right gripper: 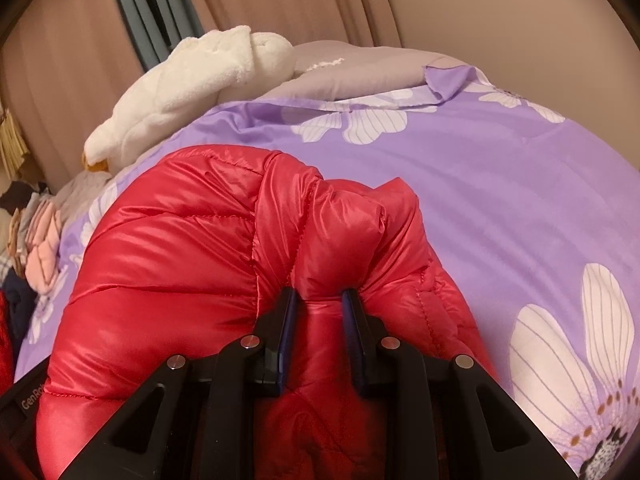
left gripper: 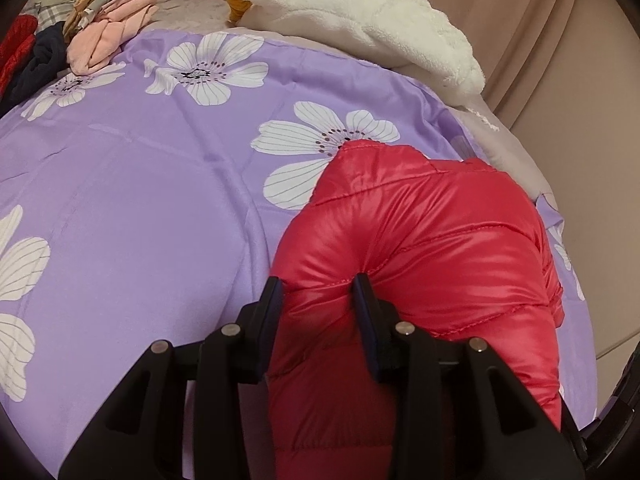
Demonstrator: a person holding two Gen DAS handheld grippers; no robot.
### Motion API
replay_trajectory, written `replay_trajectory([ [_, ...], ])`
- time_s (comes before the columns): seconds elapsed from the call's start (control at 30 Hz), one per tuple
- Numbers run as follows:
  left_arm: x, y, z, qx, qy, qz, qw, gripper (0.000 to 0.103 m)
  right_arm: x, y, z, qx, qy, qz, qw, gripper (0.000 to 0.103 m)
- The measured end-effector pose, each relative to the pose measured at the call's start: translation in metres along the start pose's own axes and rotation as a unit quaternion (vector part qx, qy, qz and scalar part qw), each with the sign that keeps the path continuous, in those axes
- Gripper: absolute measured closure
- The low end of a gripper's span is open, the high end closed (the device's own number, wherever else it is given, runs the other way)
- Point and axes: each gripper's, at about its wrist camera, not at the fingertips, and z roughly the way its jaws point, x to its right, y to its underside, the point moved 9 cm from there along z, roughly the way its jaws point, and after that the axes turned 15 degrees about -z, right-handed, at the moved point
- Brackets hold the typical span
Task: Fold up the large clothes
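A shiny red puffer jacket [left gripper: 420,232] lies bunched on a purple bedspread with white flowers [left gripper: 140,200]. My left gripper [left gripper: 319,286] is shut on a puffy fold at the jacket's near left edge, and the padding bulges between its pads. In the right wrist view the same jacket [right gripper: 180,248] fills the lower left. There my right gripper [right gripper: 320,294] is shut on a creased ridge of red fabric near a seam. The jacket's underside and its far end are hidden by its own folds.
A white plush toy [left gripper: 360,16] lies along the far edge of the bed, in front of beige curtains [left gripper: 540,20]. A heap of pink, navy and red clothes [left gripper: 108,20] sits at the far left corner. The bedspread [right gripper: 480,200] stretches flat to the right of the jacket.
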Motion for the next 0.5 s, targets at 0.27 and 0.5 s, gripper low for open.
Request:
replay_trajectory([
  [0.27, -0.001, -0.011, -0.046, -0.019, 0.03, 0.026, 0.999, 0.06, 0.007, -0.005, -0.023, -0.02, 0.015, -0.003, 1.0, 0.078],
  [0.5, 0.049, 0.008, -0.125, -0.007, 0.185, 0.121, 0.9752, 0.059, 0.0, -0.003, -0.083, 0.009, -0.023, 0.011, 1.0, 0.078],
])
